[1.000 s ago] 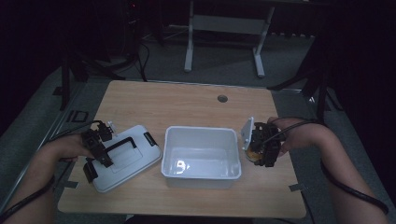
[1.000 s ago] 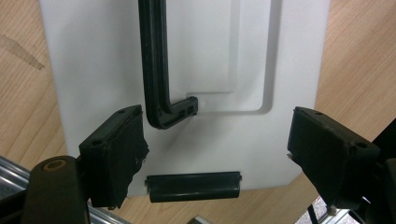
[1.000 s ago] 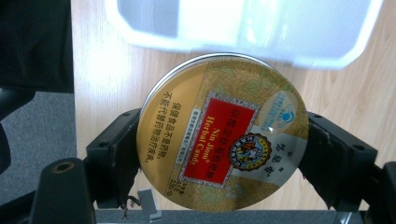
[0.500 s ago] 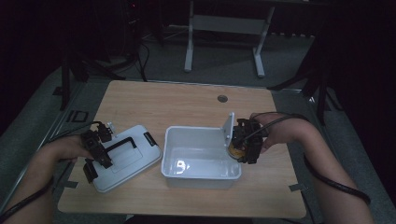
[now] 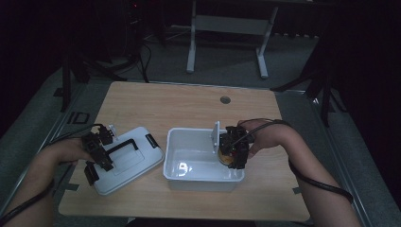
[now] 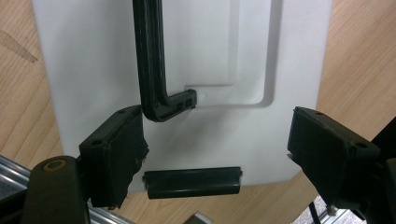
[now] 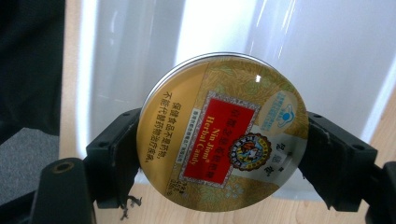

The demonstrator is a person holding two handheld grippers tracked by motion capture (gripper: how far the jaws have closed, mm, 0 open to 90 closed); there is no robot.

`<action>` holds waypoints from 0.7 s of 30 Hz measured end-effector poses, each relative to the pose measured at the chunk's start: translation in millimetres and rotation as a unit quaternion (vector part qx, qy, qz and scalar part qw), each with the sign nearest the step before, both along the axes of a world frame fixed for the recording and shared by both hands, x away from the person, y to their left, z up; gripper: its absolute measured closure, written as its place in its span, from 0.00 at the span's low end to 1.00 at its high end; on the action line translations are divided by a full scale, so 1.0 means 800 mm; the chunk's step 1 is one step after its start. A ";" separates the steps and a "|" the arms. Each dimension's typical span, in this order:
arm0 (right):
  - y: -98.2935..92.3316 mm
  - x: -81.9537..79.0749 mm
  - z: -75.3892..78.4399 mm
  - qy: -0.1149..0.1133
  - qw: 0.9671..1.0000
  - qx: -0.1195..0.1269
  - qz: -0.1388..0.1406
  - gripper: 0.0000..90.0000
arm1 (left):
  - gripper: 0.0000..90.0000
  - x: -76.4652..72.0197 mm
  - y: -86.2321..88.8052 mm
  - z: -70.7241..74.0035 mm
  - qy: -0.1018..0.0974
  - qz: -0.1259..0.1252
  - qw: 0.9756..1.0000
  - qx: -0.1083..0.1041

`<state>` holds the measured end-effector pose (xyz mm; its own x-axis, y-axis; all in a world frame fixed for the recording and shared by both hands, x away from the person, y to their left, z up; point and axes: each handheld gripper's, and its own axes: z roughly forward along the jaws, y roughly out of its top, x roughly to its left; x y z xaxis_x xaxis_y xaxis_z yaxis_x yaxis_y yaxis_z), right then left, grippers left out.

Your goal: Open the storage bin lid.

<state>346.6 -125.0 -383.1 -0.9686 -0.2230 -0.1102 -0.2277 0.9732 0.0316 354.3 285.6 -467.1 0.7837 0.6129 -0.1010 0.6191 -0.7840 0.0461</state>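
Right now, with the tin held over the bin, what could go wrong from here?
The round candy tin is pinched only at its curved edges by the right gripper, so it could slip or twist out and drop hard into the white bin. The left gripper sits open over the lid, whose black handle lies near one jaw and could snag.

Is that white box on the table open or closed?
Open. The white box has no lid on; its lid lies flat on the table beside it, under the left gripper.
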 end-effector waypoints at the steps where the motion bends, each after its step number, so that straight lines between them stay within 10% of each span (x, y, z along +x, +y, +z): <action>1: 0.001 0.002 -0.004 0.001 1.000 -0.001 -0.001 0.23 | 0.20 0.000 0.000 0.000 0.000 0.000 1.000 -0.001; 21: 0.009 0.023 -0.085 0.026 0.999 -0.033 -0.034 0.23 | 0.20 -0.001 -0.001 -0.007 0.002 0.000 1.000 -0.005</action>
<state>365.3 -117.9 -450.7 -0.9857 -0.1623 -0.0456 -0.1614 0.9866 -0.0231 353.9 284.7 -472.6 0.7828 0.6123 -0.1113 0.6198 -0.7831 0.0513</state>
